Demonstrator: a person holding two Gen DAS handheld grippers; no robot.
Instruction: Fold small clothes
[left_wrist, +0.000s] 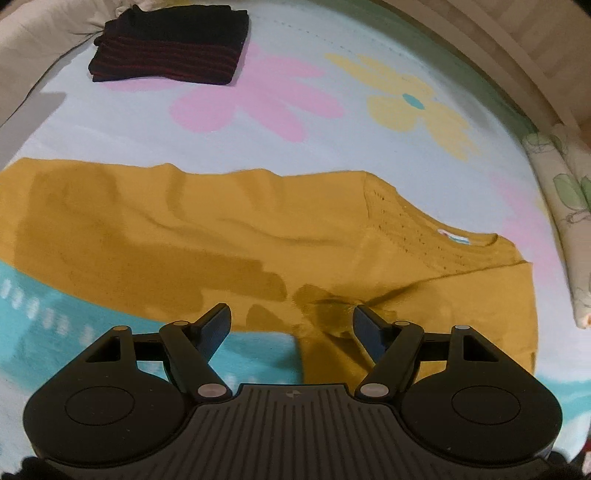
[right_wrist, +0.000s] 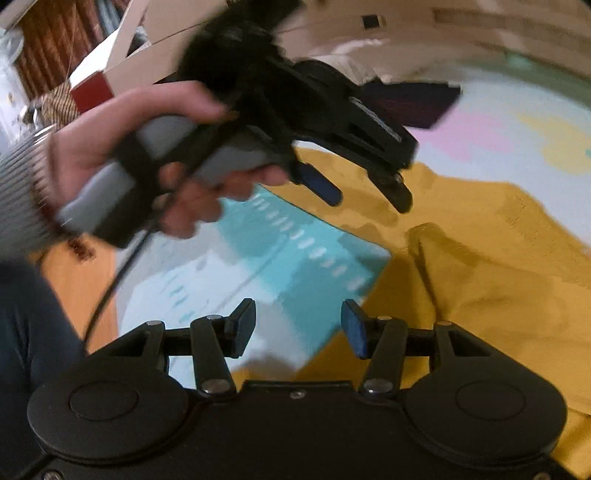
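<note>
Dark garment (left_wrist: 168, 42): folded, set aside on bed (left_wrist: 332, 147). Yellow top (left_wrist: 221, 229): spread flat, unfolded, pending. Left gripper (left_wrist: 291, 325), right gripper (right_wrist: 297, 325): fingers released, empty

Both grippers are matte black: the left gripper (left_wrist: 291, 325) has a ribbed housing with a small emblem, round side discs, silver pivot pins and dark blue pads. The right gripper (right_wrist: 298, 328) looks the same. The person's left hand (right_wrist: 122, 166) wraps a grey-and-black handle trailing a black cable, below a grey ribbed sleeve cuff (right_wrist: 18, 199).
</note>
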